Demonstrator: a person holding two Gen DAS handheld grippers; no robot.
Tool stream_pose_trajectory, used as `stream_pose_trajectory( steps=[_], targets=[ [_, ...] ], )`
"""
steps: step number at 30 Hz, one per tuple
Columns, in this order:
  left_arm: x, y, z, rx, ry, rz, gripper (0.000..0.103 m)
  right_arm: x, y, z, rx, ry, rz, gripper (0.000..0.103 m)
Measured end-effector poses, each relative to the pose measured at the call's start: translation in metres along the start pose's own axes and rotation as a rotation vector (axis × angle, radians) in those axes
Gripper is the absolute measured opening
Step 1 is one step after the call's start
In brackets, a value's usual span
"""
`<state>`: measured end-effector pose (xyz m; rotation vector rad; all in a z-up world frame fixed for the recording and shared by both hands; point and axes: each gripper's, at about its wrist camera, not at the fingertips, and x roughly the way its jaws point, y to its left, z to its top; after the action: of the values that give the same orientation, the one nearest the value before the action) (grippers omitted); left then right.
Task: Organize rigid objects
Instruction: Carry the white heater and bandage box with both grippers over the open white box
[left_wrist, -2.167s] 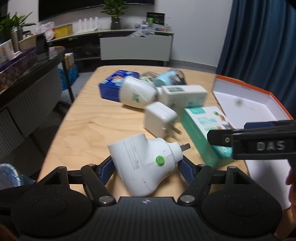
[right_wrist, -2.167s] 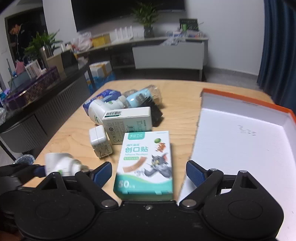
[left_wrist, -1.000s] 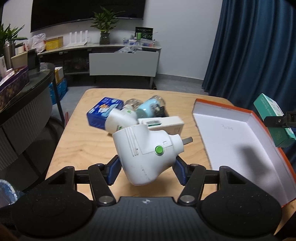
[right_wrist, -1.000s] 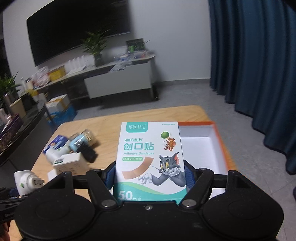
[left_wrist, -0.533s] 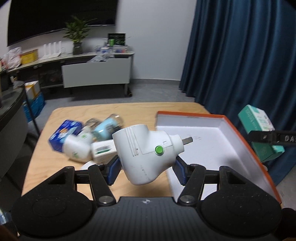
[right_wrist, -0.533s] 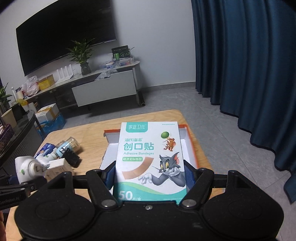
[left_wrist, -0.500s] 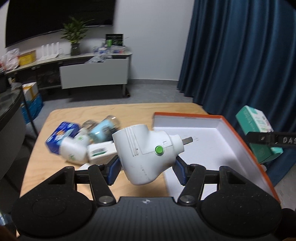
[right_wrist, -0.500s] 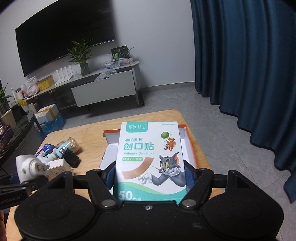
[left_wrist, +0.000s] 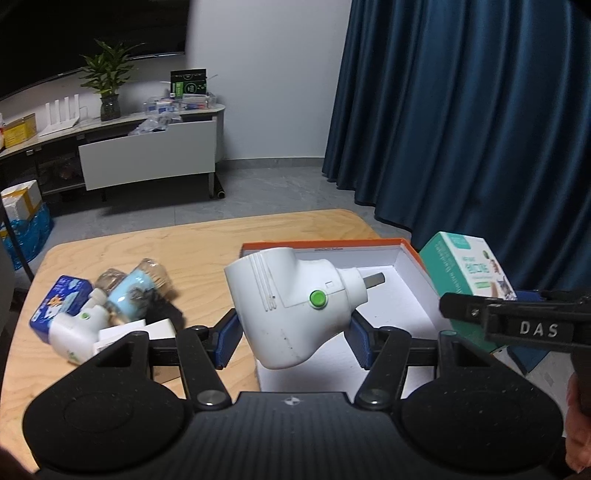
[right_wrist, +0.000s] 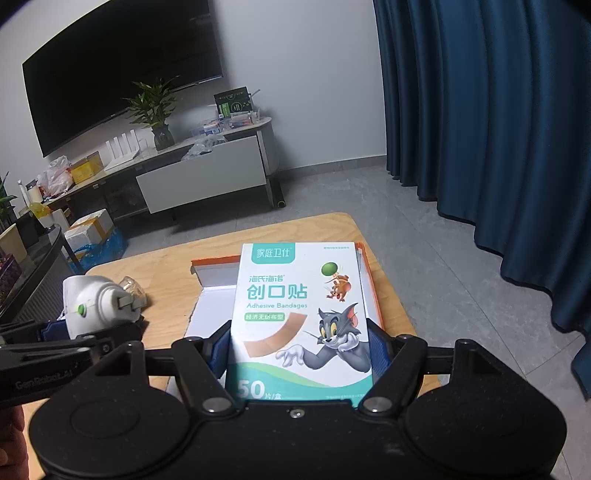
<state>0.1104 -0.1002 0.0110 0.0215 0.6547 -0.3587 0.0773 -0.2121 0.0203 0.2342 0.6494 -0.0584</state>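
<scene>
On the wooden table (left_wrist: 207, 243), left of the orange-edged white box (left_wrist: 410, 295), lies a pile: a blue tin (left_wrist: 61, 297), a pale-blue bottle (left_wrist: 138, 288), another white plug-in device (left_wrist: 77, 332). The left tongs (left_wrist: 293, 332) grip a white plug-in unit (left_wrist: 291, 302) (green button up) above the box's left part. The right tongs (right_wrist: 299, 350) clamp the bandage carton (right_wrist: 301, 317) above the box. A second ago the plug-in unit hung over the pile; now it has crossed to the box.

White plug (left_wrist: 291, 306) w/ green button, teal-white cartoon bandage box (right_wrist: 301, 321), orange-rimmed tray (left_wrist: 325, 246).
</scene>
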Motion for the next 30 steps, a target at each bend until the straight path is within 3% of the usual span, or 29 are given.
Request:
stream_pose_trajectory(
  steps=[30],
  targets=[
    [0.041, -0.012, 0.014, -0.003, 0.049, -0.003, 0.061, 0.055, 0.006, 0.015, -0.071, 0.055, -0.036, 0.084]
  ],
)
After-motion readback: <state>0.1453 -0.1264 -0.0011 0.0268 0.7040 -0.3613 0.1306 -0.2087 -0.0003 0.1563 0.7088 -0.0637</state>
